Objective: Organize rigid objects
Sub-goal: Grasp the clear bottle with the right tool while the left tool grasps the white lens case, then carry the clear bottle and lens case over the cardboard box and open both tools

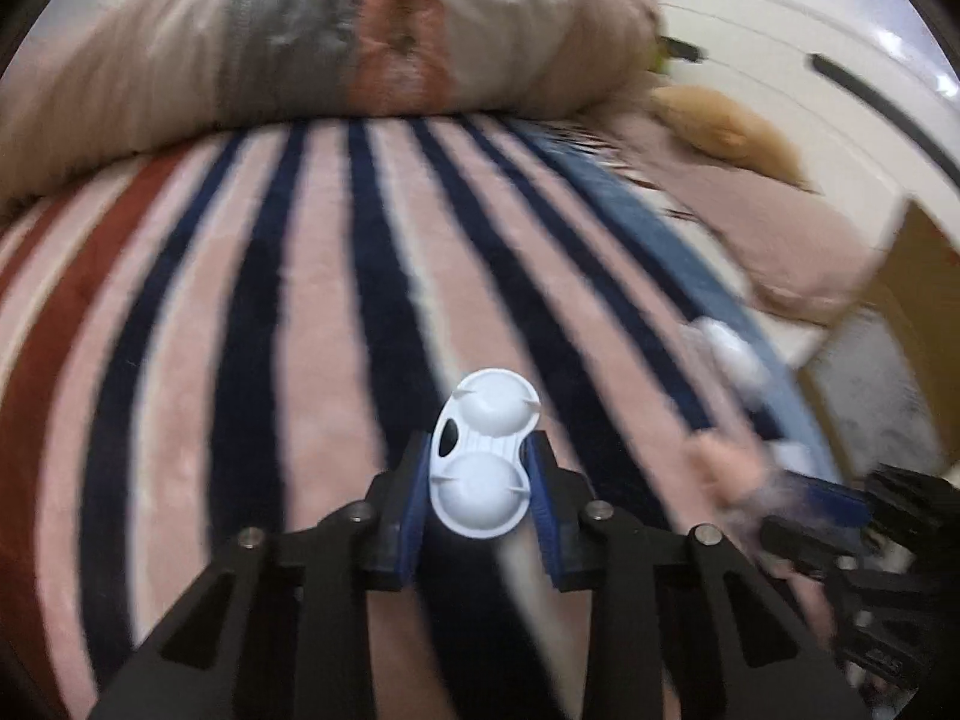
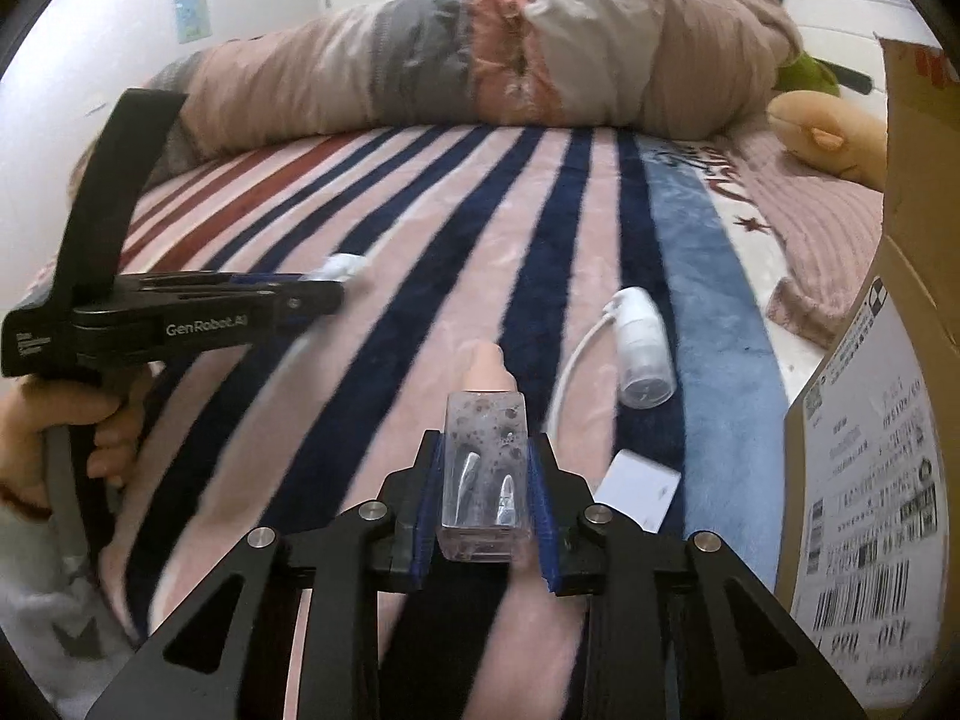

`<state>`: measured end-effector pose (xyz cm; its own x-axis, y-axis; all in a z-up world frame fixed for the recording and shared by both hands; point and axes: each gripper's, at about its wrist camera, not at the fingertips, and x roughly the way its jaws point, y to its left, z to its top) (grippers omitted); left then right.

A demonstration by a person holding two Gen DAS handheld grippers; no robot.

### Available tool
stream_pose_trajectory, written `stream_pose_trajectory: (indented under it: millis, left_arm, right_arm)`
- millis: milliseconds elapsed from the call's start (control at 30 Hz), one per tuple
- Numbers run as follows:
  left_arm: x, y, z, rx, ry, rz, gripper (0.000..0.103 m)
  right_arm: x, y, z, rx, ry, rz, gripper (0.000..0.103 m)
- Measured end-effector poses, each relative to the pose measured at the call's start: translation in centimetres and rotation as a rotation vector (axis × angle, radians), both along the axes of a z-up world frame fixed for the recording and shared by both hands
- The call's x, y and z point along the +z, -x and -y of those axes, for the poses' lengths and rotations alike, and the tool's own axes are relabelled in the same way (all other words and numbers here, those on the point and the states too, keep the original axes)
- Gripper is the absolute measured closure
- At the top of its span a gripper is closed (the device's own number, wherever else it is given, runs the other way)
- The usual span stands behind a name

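My left gripper (image 1: 480,468) is shut on a white contact-lens case (image 1: 483,456) and holds it above the striped blanket (image 1: 288,300). In the right wrist view the left gripper (image 2: 324,294) is at the left, the white case (image 2: 345,267) at its tip. My right gripper (image 2: 485,492) is shut on a clear square bottle with a pink cap (image 2: 485,468). In the left wrist view the right gripper (image 1: 828,504) is blurred at the lower right. A white pump bottle with a tube (image 2: 642,354) and a white card (image 2: 639,495) lie on the blanket.
A cardboard box (image 2: 870,450) with shipping labels stands at the right edge; it also shows in the left wrist view (image 1: 888,348). A rolled duvet (image 2: 480,60) lies across the far side of the bed. A tan plush toy (image 2: 828,132) sits at the far right.
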<state>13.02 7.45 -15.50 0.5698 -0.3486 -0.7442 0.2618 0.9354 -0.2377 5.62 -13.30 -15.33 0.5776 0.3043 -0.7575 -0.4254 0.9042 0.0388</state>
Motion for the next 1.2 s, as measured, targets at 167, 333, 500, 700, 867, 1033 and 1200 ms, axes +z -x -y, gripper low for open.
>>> stream_pose_trajectory:
  millis: [167, 333, 500, 700, 867, 1033, 1200]
  left_arm:
    - [-0.2, 0.5, 1.7, -0.091, 0.021, -0.024, 0.075]
    - [-0.7, 0.0, 1.9, -0.073, 0.013, -0.03, 0.072]
    - [-1.1, -0.6, 1.7, -0.063, 0.036, -0.038, 0.072]
    - [-0.6, -0.3, 1.6, -0.055, 0.029, -0.018, 0.074]
    - [1.7, 0.7, 1.4, -0.041, 0.003, 0.041, 0.074]
    - [6.7, 2.7, 0.8, 0.004, 0.027, 0.115, 0.074]
    - [13.3, 6.1, 3.3, -0.024, 0.004, 0.23, 0.074]
  right_arm:
    - [-0.4, 1.4, 0.0, 0.041, 0.021, -0.028, 0.08]
    - [-1.2, 0.9, -0.3, 0.03, 0.022, -0.056, 0.08]
    - [-1.4, 0.3, -0.4, 0.012, 0.017, -0.053, 0.08]
    - [0.0, 1.2, -0.7, 0.017, 0.032, -0.009, 0.081]
    - [2.9, 3.0, -0.7, 0.038, 0.004, 0.048, 0.081]
    - [7.4, 5.9, -0.4, 0.092, -0.054, 0.149, 0.081]
    - [12.8, 8.2, 2.4, 0.078, -0.109, 0.298, 0.081]
